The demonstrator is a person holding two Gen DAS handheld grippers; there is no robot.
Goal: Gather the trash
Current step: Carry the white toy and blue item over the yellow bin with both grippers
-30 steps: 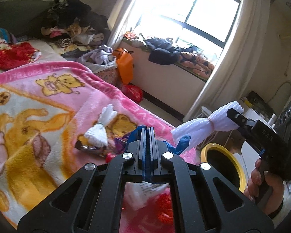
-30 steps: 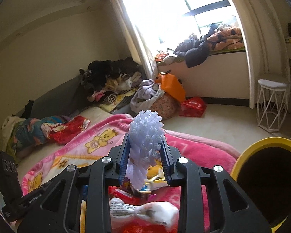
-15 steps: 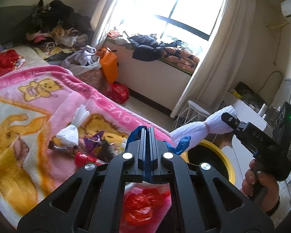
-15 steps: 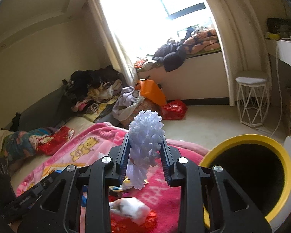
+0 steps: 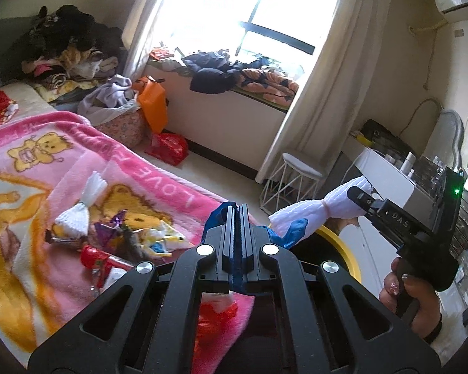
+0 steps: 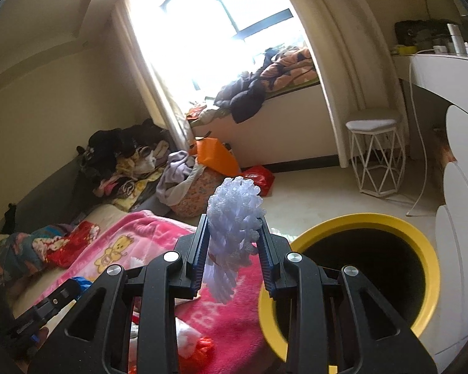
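Our left gripper point(image 5: 239, 215) is clamped tight on a blue scrap point(image 5: 291, 232). Our right gripper point(image 6: 234, 233) pinches white foam netting point(image 6: 234, 215), with the yellow-rimmed bin point(image 6: 421, 246) at four o'clock.

Both wrist views look slightly downward from close over the pink blanket point(image 5: 115, 168), seemingly sharing the yellow-rimmed bin point(image 6: 421, 249).

You hold a white foam-net sleeve point(image 6: 234, 218), ribbed and knobbly, between matt black plastic jaws with blue ridged pads point(image 6: 200, 258). A thin, crinkled blue plastic scrap point(image 5: 291, 232) sits in your other jaws. Below lies a fleecy pink printed blanket point(image 5: 124, 168) and a smooth, glossy yellow-rimmed bin point(image 6: 421, 249). The screws point(image 5: 205, 250) look like bright metal.
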